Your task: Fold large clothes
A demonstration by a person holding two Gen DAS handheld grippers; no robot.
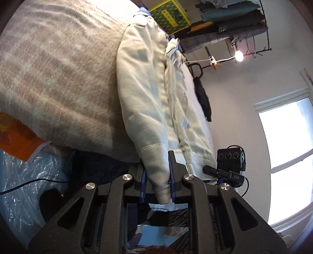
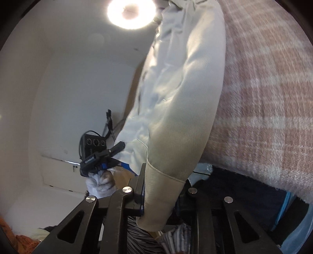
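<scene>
A pale cream jacket point(image 1: 152, 93) lies stretched over a plaid blanket point(image 1: 58, 78) on a bed. My left gripper point(image 1: 157, 175) is shut on the ribbed cuff point(image 1: 156, 166) of one sleeve, held up off the bed. My right gripper point(image 2: 162, 187) is shut on the ribbed cuff point(image 2: 162, 187) of the other sleeve point(image 2: 185, 93); its right finger is hidden behind the cloth. Each gripper shows in the other's view: the right one in the left wrist view point(image 1: 225, 172), the left one in the right wrist view point(image 2: 101, 156), held by a gloved hand point(image 2: 101, 183).
The pink-and-cream plaid blanket point(image 2: 264, 97) covers the bed. A clothes rack point(image 1: 234, 25) with folded garments and a yellow-green box point(image 1: 170, 15) stand at the far end. A window point(image 1: 289, 152) is at the right. Clear plastic wrap point(image 1: 25, 175) lies low left. A ceiling lamp point(image 2: 131, 11) shines above.
</scene>
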